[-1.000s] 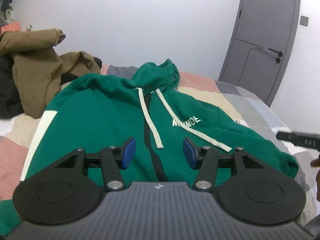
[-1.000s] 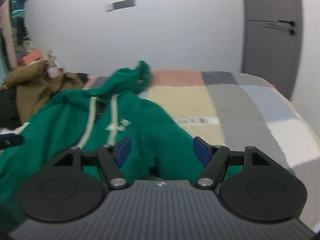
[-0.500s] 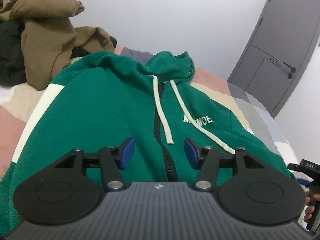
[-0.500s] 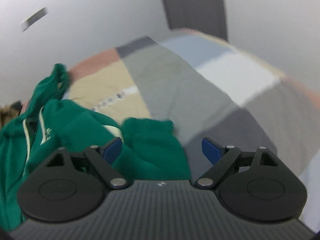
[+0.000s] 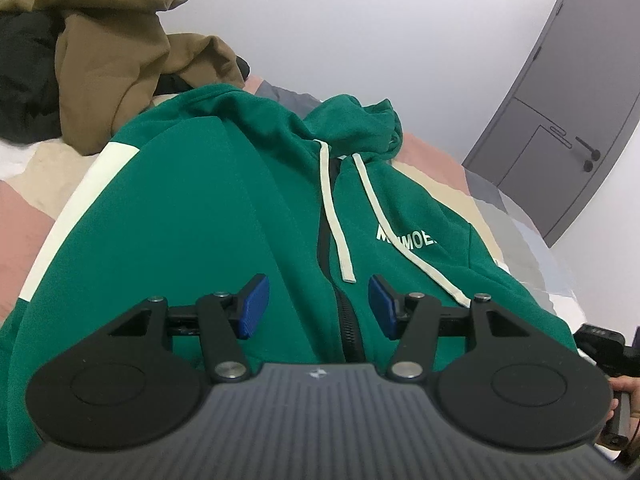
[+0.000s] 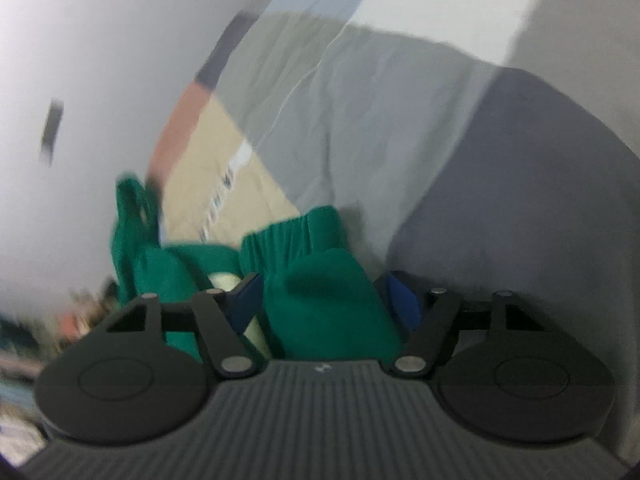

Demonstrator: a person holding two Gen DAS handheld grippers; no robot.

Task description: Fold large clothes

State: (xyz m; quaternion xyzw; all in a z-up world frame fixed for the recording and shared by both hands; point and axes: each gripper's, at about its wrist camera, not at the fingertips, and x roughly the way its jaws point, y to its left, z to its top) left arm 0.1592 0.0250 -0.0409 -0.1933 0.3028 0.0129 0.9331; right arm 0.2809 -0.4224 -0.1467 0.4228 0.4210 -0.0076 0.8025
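Note:
A green zip hoodie [image 5: 192, 216] with white drawstrings and a white sleeve stripe lies face up on the bed. My left gripper [image 5: 318, 304] hovers open just above its chest, over the black zipper [image 5: 344, 320], with nothing between the blue pads. In the blurred right wrist view, my right gripper [image 6: 324, 300] is rolled over, and the hoodie's right sleeve [image 6: 320, 288], with its ribbed cuff [image 6: 296, 236], sits between its jaws. Those jaws are closing, and I cannot see the pads pressing the cloth. The right gripper's body [image 5: 600, 344] shows at the left wrist view's right edge, held by a hand [image 5: 624, 392].
A heap of brown clothes [image 5: 100, 60] and a black garment [image 5: 24, 80] lie at the bed's far left. The patchwork bedcover [image 6: 360, 120] stretches beyond the sleeve. A grey door [image 5: 560, 120] stands in the white wall at the right.
The right gripper dropped and rolled onto the right sleeve, widened its jaws, then narrowed them around the cuff. The left gripper sank a little closer to the hoodie's chest and rolled slightly.

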